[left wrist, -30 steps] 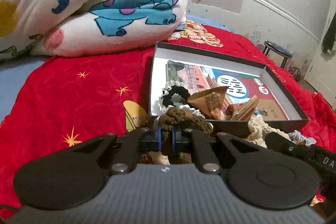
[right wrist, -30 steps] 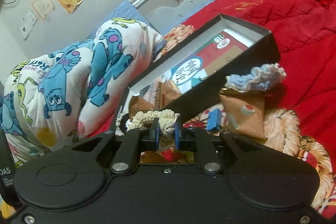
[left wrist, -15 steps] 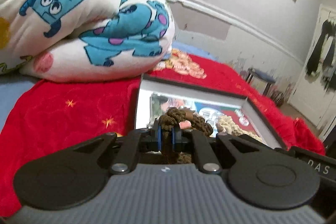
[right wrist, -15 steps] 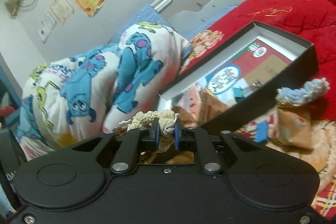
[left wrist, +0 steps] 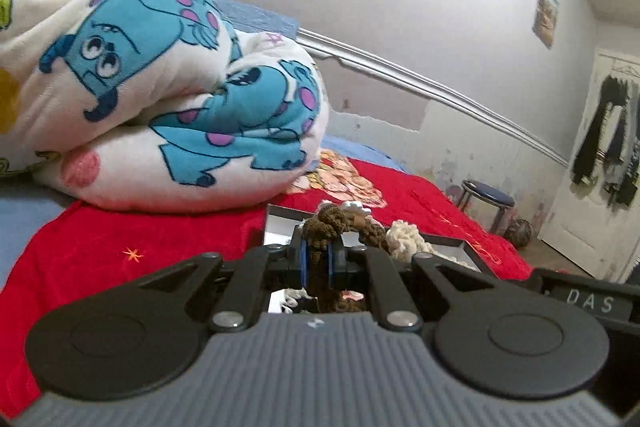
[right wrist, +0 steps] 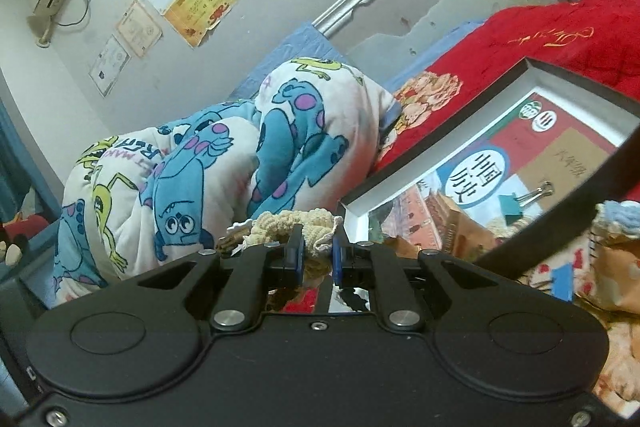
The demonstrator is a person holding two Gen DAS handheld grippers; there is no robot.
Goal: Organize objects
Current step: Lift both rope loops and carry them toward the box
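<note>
My left gripper (left wrist: 316, 254) is shut on a brown crocheted scrunchie (left wrist: 332, 223), held above the near end of the open dark box (left wrist: 276, 213). A cream crocheted piece (left wrist: 406, 237) shows just right of it, over the box. My right gripper (right wrist: 316, 253) is shut on that cream crocheted scrunchie (right wrist: 280, 223), raised beside the box's near left corner (right wrist: 352, 203). The box (right wrist: 540, 71) has a printed paper on its floor, with a teal binder clip (right wrist: 516, 205) and brown paper pieces lying on it. The right gripper's black body (left wrist: 588, 301) appears low right in the left wrist view.
A folded cartoon-monster blanket (left wrist: 160, 99) lies behind the box on the red bedspread (left wrist: 120, 239). Outside the box's near wall are a light-blue crocheted piece (right wrist: 620, 219) and a brown paper packet (right wrist: 612, 267). A stool (left wrist: 486, 199) stands by the far wall.
Both grippers have risen with their scrunchies and tilted up, so the box has sunk low in the left view. The cream piece has moved in beside the brown one over the box.
</note>
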